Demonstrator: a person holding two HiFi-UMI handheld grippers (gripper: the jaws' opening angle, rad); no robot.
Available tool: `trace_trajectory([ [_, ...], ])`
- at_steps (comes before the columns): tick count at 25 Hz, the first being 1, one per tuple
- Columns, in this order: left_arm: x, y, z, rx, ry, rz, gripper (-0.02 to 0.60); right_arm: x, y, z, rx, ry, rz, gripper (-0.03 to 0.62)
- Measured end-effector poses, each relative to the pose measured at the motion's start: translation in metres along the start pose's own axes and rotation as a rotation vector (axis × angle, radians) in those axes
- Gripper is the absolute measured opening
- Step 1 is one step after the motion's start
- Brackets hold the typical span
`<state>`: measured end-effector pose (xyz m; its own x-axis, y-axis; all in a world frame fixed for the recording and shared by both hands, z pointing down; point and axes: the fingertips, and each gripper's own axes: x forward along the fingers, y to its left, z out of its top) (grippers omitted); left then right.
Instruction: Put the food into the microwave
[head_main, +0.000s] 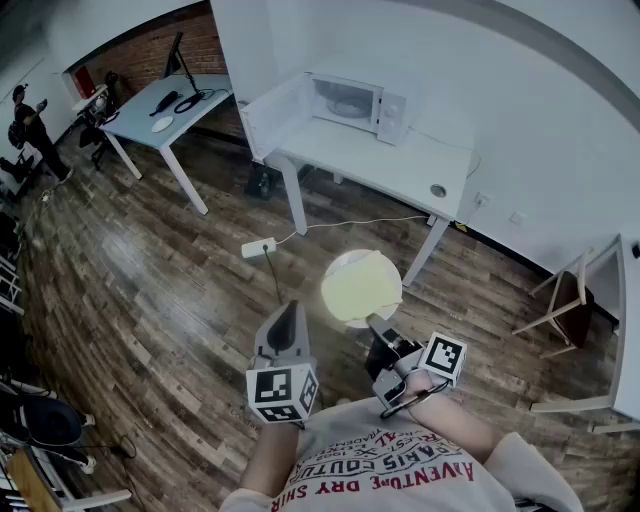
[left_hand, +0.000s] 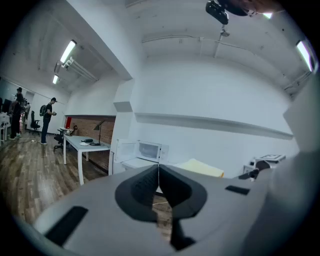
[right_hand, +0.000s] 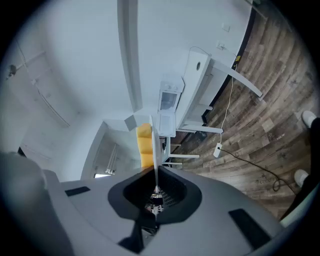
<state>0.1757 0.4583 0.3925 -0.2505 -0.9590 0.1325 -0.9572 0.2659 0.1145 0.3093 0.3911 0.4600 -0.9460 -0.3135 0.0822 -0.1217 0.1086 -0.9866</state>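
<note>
A white plate (head_main: 361, 287) with pale yellow food hangs over the wood floor in front of me. My right gripper (head_main: 378, 330) is shut on the plate's near rim. In the right gripper view the plate (right_hand: 155, 145) shows edge-on between the jaws, with the yellow food (right_hand: 144, 146) beside it. My left gripper (head_main: 290, 312) is shut and holds nothing, just left of the plate. Its jaws meet in a line in the left gripper view (left_hand: 159, 173). The white microwave (head_main: 352, 101) stands on a white table (head_main: 400, 165) ahead, its door (head_main: 270, 115) swung open to the left.
A second white desk (head_main: 160, 105) with a lamp stands at the far left. A power strip (head_main: 258, 247) with its cable lies on the floor before the table. A chair (head_main: 565, 300) is at the right. A person (head_main: 30, 125) stands far left.
</note>
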Motion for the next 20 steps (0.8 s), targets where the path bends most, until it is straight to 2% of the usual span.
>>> trace_trajectory([
  [10,0.002,0.001,-0.003,0.007,-0.001,-0.005,0.008,0.003,-0.005,-0.001,0.027,0.007,-0.001,0.023],
  [20,0.006,0.018,-0.002,-0.006,0.006,0.010,0.008,0.014,-0.006,-0.001,0.105,0.008,0.003,0.021],
])
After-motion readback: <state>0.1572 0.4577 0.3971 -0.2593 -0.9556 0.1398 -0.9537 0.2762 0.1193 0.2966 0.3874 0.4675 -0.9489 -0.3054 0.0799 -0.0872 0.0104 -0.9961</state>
